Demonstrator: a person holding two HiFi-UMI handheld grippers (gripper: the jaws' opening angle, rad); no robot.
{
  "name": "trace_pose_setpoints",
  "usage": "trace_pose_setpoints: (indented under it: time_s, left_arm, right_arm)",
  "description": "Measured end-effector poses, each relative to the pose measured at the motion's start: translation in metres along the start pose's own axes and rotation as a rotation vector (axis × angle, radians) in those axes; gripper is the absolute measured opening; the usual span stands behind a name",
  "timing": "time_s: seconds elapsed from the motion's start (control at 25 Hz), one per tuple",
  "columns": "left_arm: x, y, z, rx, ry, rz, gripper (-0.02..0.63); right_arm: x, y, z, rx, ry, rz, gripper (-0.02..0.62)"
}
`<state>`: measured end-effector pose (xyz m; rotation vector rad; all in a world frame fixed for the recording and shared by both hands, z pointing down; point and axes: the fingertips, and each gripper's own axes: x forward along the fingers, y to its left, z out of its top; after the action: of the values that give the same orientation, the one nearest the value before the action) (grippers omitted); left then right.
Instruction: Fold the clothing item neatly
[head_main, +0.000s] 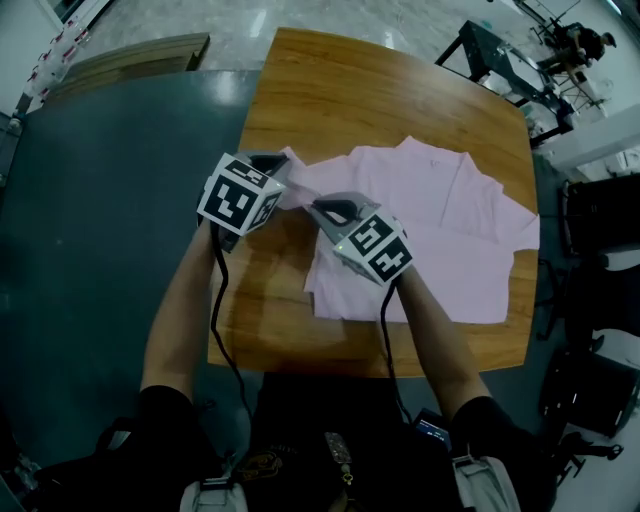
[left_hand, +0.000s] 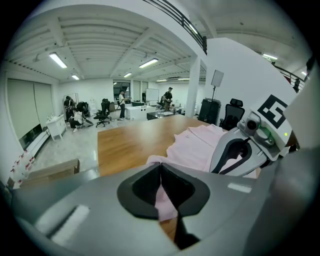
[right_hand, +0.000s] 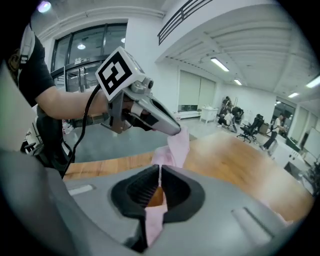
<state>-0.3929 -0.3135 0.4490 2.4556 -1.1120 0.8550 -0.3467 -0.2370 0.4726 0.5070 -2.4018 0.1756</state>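
A pale pink shirt (head_main: 440, 230) lies spread on the wooden table (head_main: 340, 80), collar toward the far edge. My left gripper (head_main: 284, 163) is shut on the shirt's left sleeve edge and holds it lifted off the table; in the left gripper view the pink cloth (left_hand: 165, 200) hangs from the closed jaws (left_hand: 160, 169). Just right of it, my right gripper (head_main: 318, 208) is also shut on pink cloth; in the right gripper view a strip of fabric (right_hand: 154, 220) is pinched between the closed pads (right_hand: 160, 174). The two grippers are close together, with fabric stretched between them.
The table's left and near edges are close to my hands. A dark grey floor surrounds it, with a wooden board (head_main: 130, 55) at the far left. A black metal frame (head_main: 500, 55) and dark chairs (head_main: 600, 215) stand to the right. People and office chairs (left_hand: 75, 115) are far off.
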Motion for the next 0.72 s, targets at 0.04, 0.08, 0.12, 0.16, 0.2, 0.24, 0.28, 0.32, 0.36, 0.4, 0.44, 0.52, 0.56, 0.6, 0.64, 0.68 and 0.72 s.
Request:
trace_pose_setpoints:
  time_s: [0.04,0.08,0.12,0.16,0.2,0.24,0.28,0.32,0.36,0.4,0.44,0.52,0.56,0.6,0.64,0.68,0.72]
  left_arm:
    - [0.002,-0.004,0.010,0.015,-0.005,-0.006,0.012]
    - [0.006,-0.009,0.021,0.031,-0.011,-0.013,0.012]
    - [0.010,-0.014,0.032,0.048,-0.018,-0.022,0.012]
    - [0.016,-0.022,0.044,0.063,-0.024,-0.032,0.012]
    - [0.021,-0.030,0.056,0.077,-0.031,-0.044,0.012]
    - [0.027,-0.039,0.067,0.089,-0.037,-0.058,0.012]
    - [0.034,-0.049,0.078,0.101,-0.043,-0.072,0.012]
    - [0.041,-0.059,0.089,0.111,-0.046,-0.086,0.012]
    - [0.048,-0.070,0.099,0.119,-0.049,-0.101,0.012]
    - [0.055,-0.081,0.109,0.124,-0.050,-0.116,0.012]
    - [0.063,-0.091,0.118,0.125,-0.050,-0.131,0.012]
    - [0.078,-0.113,0.132,0.121,-0.042,-0.163,0.012]
    - [0.086,-0.124,0.138,0.123,-0.034,-0.176,0.012]
    - [0.094,-0.135,0.142,0.132,-0.022,-0.185,0.012]
    - [0.102,-0.144,0.145,0.147,-0.008,-0.192,0.012]
    - [0.110,-0.154,0.148,0.161,0.008,-0.199,0.012]
    - [0.119,-0.163,0.149,0.171,0.023,-0.207,0.012]
  right_arm:
    - [-0.010,-0.008,0.000,0.010,-0.014,-0.025,0.017]
    - [-0.021,-0.017,-0.001,0.021,-0.026,-0.051,0.017]
    - [-0.031,-0.026,-0.003,0.031,-0.036,-0.077,0.017]
    - [-0.042,-0.036,-0.007,0.041,-0.045,-0.100,0.017]
    - [-0.053,-0.044,-0.011,0.050,-0.053,-0.121,0.017]
    - [-0.064,-0.052,-0.015,0.058,-0.061,-0.139,0.017]
    - [-0.075,-0.059,-0.020,0.064,-0.070,-0.155,0.017]
    - [-0.086,-0.066,-0.025,0.071,-0.080,-0.171,0.017]
    - [-0.097,-0.074,-0.031,0.077,-0.090,-0.185,0.017]
    - [-0.108,-0.080,-0.037,0.085,-0.100,-0.197,0.017]
    - [-0.118,-0.087,-0.044,0.094,-0.110,-0.206,0.017]
    - [-0.138,-0.097,-0.059,0.117,-0.126,-0.215,0.017]
    - [-0.148,-0.102,-0.067,0.128,-0.132,-0.217,0.017]
    - [-0.156,-0.107,-0.075,0.138,-0.137,-0.219,0.017]
    - [-0.164,-0.112,-0.083,0.147,-0.141,-0.222,0.017]
    - [-0.171,-0.116,-0.091,0.156,-0.145,-0.224,0.017]
    - [-0.178,-0.119,-0.097,0.167,-0.148,-0.224,0.017]
